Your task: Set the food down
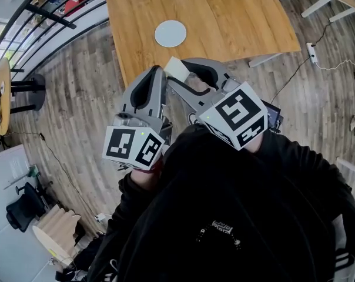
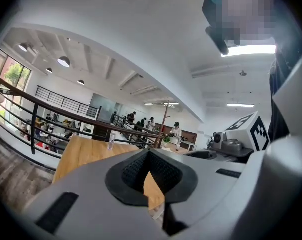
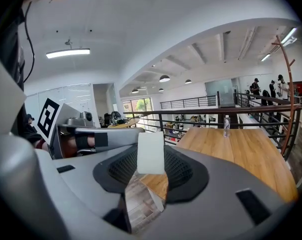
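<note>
Right gripper (image 3: 151, 170) pinches white food block (image 3: 151, 152) at jaw tips only — likely slips if grip eases. Left gripper (image 2: 149, 156) jaws together, nothing between. Block hangs at table (image 1: 224, 16) edge, white plate (image 1: 170, 33) at 12 o'clock — early release probably lands it short, maybe on floor (image 1: 89, 98).

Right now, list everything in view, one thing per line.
table: one, light wood, ahead of both grippers
plate: one, white, round, on the table's near part
food block: one, white, between the right gripper's jaws
bottle: one, clear, on the table's far end
railing: one, black, left of the table
left gripper: one, grey, jaws together, empty
right gripper: one, grey, closed on the food block
</note>
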`<action>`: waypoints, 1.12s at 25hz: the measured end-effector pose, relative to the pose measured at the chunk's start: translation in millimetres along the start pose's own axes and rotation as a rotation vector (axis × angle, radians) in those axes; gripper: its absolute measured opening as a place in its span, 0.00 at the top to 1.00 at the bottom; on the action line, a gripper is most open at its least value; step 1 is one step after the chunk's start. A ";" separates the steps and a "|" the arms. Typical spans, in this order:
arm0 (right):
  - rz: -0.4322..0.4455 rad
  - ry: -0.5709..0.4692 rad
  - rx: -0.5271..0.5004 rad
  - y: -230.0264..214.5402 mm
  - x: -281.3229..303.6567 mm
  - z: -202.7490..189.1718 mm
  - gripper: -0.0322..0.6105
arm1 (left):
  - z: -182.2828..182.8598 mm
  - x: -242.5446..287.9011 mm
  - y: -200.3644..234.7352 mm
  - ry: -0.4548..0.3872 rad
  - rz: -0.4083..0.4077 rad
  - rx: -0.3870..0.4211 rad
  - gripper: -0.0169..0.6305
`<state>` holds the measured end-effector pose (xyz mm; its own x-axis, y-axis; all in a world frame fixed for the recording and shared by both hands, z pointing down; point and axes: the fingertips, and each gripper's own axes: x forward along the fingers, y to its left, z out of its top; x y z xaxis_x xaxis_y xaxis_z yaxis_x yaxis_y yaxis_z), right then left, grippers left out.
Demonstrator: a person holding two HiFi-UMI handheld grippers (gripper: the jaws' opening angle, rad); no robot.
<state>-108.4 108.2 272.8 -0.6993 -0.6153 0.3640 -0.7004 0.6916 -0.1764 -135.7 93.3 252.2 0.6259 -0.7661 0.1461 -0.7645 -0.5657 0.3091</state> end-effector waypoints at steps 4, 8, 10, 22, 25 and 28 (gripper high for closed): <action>0.003 0.015 -0.009 6.3 8.1 -0.8 0.68 | 1.0 -3.9 11.0 -0.012 0.000 -0.015 0.98; 0.009 0.029 -0.019 12.5 19.9 2.5 0.68 | 4.0 -9.2 24.0 -0.020 0.006 -0.035 0.98; 0.014 0.034 -0.015 13.6 25.5 3.2 0.68 | 4.4 -10.0 30.1 -0.020 0.013 -0.042 0.98; 0.136 0.018 -0.041 30.4 63.4 20.0 0.68 | 17.8 -27.7 65.9 -0.045 0.140 -0.029 0.98; 0.161 0.020 -0.045 26.4 73.7 24.8 0.68 | 21.7 -23.2 75.7 -0.049 0.169 -0.033 0.98; 0.178 0.021 -0.042 15.7 82.8 26.8 0.68 | 22.9 -12.0 83.4 -0.047 0.184 -0.028 0.98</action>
<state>-181.1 58.1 275.6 -0.8081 -0.4741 0.3495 -0.5590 0.8043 -0.2014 -210.5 48.4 254.7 0.4680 -0.8693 0.1587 -0.8602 -0.4069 0.3075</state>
